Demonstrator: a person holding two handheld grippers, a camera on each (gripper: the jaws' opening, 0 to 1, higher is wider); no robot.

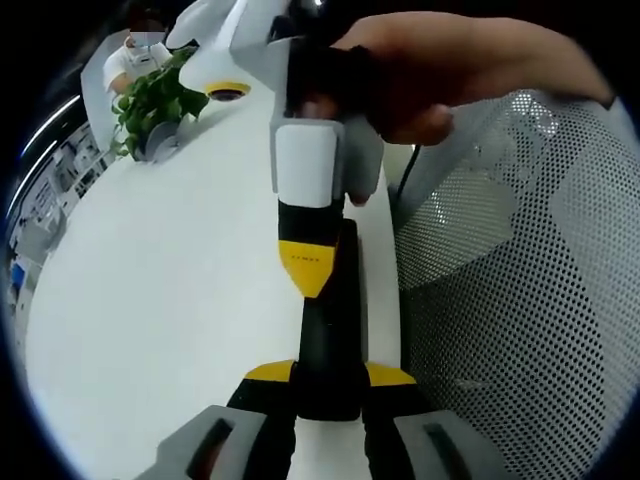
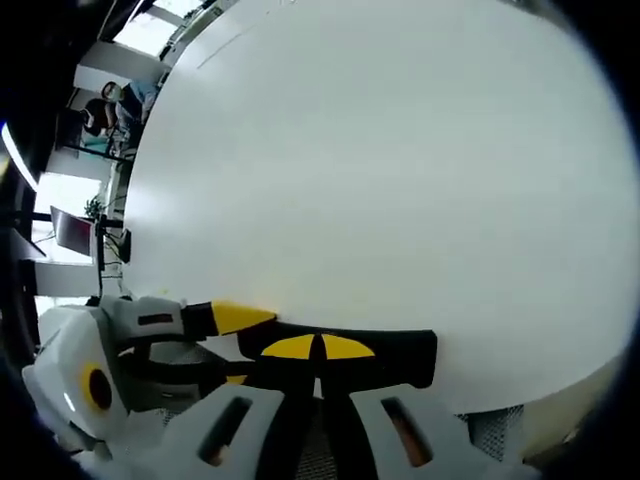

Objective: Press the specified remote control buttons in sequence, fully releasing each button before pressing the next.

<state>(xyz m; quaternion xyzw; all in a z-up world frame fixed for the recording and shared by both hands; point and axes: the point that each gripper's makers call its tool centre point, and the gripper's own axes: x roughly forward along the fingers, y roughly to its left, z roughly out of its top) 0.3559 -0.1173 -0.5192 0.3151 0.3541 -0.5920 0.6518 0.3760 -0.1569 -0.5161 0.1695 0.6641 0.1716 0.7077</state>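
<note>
Left gripper view: white table (image 1: 150, 300), potted plant (image 1: 150, 105).

Remote (image 1: 328, 330) black. Left gripper (image 1: 328, 385) grey w/ yellow tips beside remote. Right gripper (image 1: 305, 270), above remote, white/black, yellow tip. Table (image 1: 170, 300) plain white. Chair mesh (image 1: 520, 270), right of remote, white w/ dark dot pattern. Plant (image 1: 150, 100) green.

Open passage is afforded across the broad white table (image 1: 160, 300). At its far end, access is obstructed by a potted plant (image 1: 152, 105). One edge is flanked by a mesh chair back (image 1: 520, 290).
</note>
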